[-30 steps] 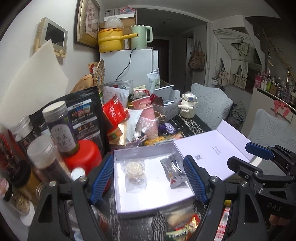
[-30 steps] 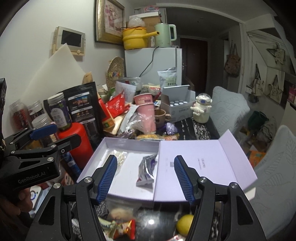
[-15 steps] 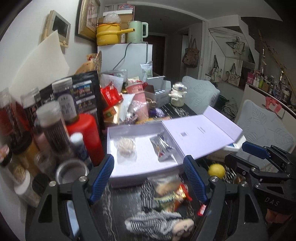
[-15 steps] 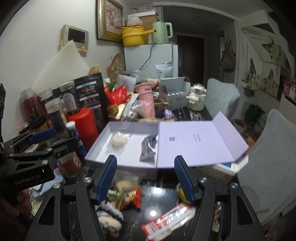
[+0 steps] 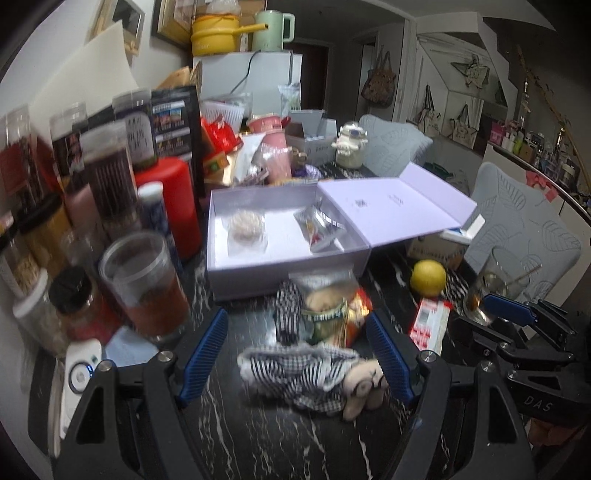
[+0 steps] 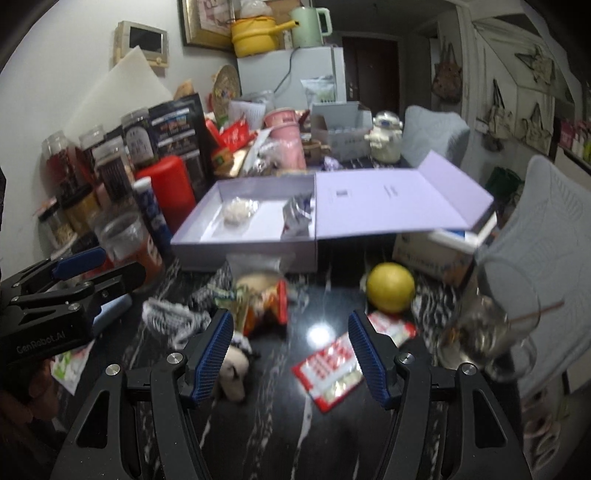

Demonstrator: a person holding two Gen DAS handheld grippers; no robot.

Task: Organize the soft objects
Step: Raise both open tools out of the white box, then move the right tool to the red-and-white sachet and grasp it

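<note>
plush toy (image 5: pixel 317 373): black-white checked, lying flat | left hand-held gripper (image 5: pixel 297 358): spread | right hand-held gripper (image 6: pixel 291 356): spread

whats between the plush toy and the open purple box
A pile of snack packets lies between the checkered plush toy and the open purple box, clearest in the left wrist view.

A: What's sitting around on the dark marble table (image 5: pixel 258 435)?
B: A yellow lemon (image 6: pixel 390 287) is lying near a drinking glass (image 6: pixel 491 332). A red canister (image 5: pixel 168 206) is standing beside spice jars (image 5: pixel 107 173).
A: And behind?
B: A yellow pot (image 6: pixel 255 35) and a green kettle (image 6: pixel 308 22) are resting atop a white fridge (image 6: pixel 291 74).
</note>
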